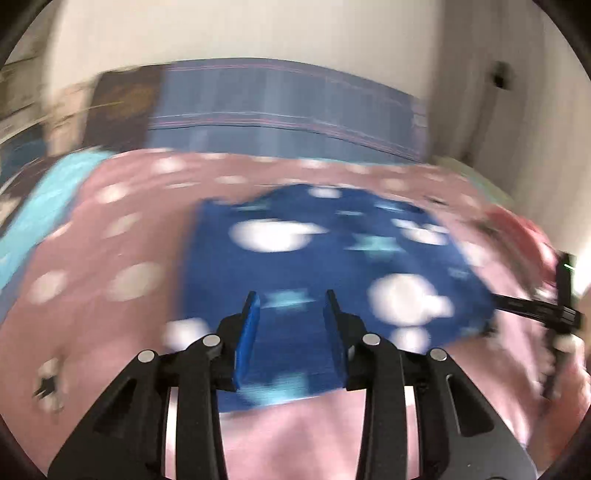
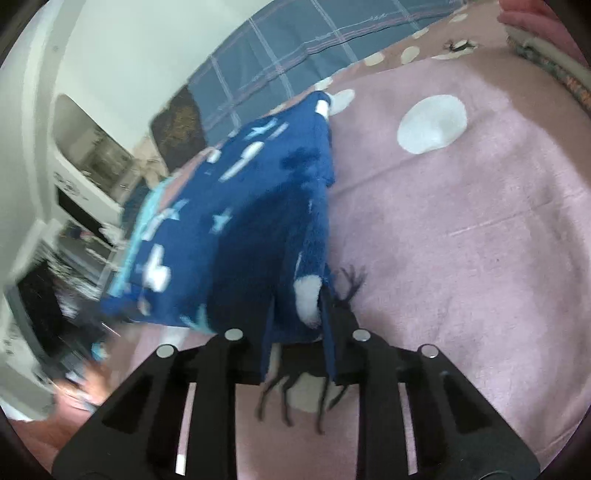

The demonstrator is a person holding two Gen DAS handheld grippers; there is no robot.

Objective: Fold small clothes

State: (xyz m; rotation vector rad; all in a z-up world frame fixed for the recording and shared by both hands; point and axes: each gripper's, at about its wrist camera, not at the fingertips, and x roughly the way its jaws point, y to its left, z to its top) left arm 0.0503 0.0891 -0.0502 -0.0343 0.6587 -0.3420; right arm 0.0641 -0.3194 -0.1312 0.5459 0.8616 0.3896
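Blue pads on black fingers, left gripper (image 1: 291,299), jaws spread apart over the near edge of a dark blue fleece garment (image 1: 332,258), nothing clearly pinched between them; whether the pads touch the cloth, impossible to tell through the blur. Right gripper (image 2: 297,295) clenched on a bunched edge of the same garment, fabric squeezed between the two blue pads and rising away from the camera as a lifted fold. Garment patterned with white clouds and pale blue stars, spread across the middle of a pink blanket (image 2: 461,221) dotted with white circles. Small black reindeer print (image 2: 295,391) on the blanket just beneath the right gripper. Beyond the blanket, a blue checked bedsheet (image 1: 288,103) with thin pink lines, running up to a pale wall (image 1: 258,29). Turquoise cloth (image 1: 44,199) at the blanket's left edge in the left wrist view. White furniture (image 2: 85,162) far left in the right wrist view, heavily smeared by motion.
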